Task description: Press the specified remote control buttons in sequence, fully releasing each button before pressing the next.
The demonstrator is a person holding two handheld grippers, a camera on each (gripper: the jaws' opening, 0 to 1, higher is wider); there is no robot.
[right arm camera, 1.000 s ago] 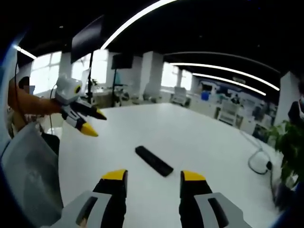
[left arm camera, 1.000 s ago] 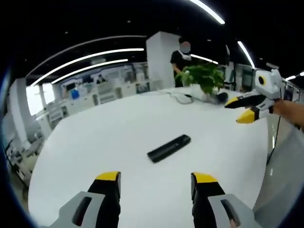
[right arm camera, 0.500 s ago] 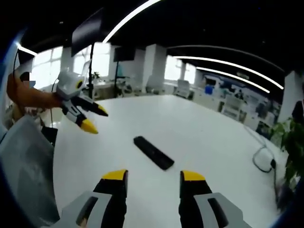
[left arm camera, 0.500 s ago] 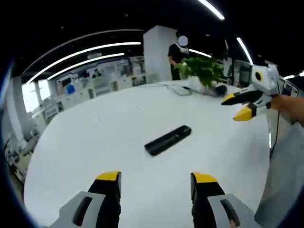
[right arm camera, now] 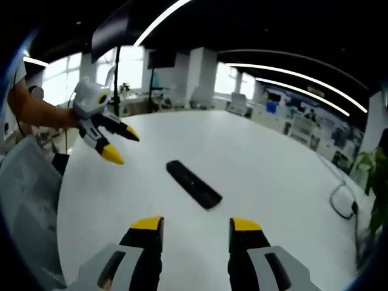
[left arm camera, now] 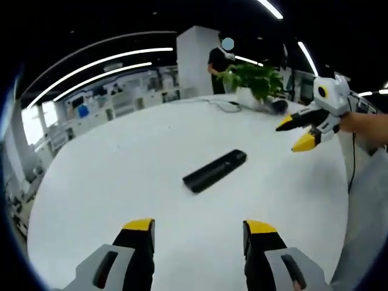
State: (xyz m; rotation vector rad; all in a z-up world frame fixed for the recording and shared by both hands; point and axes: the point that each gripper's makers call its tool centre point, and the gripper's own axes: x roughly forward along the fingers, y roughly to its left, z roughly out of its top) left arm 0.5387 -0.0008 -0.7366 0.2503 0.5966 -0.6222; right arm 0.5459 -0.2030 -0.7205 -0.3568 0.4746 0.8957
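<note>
A slim black remote control [left arm camera: 214, 170] lies flat on the round white table [left arm camera: 121, 176]. My left gripper [left arm camera: 199, 228] is open, its yellow-tipped jaws apart and short of the remote with nothing between them. In the right gripper view the same remote [right arm camera: 193, 183] lies ahead of my right gripper [right arm camera: 196, 225], which is also open and holds nothing. The right gripper [left arm camera: 298, 131] enters the left gripper view from the right, above the table. The left gripper [right arm camera: 119, 144] enters the right gripper view from the left, held by a person's arm in an orange sleeve [right arm camera: 37, 113].
A potted green plant [left arm camera: 253, 81] and a cable [left arm camera: 225, 107] sit at the table's far edge, and a person [left arm camera: 219, 63] stands behind them. The table edge [left arm camera: 342, 200] runs close on the right. Office desks fill the background.
Both views have drifted a little closer to the table; the remote sits slightly higher and larger in each. Jaws stay apart and the remote has not moved.
</note>
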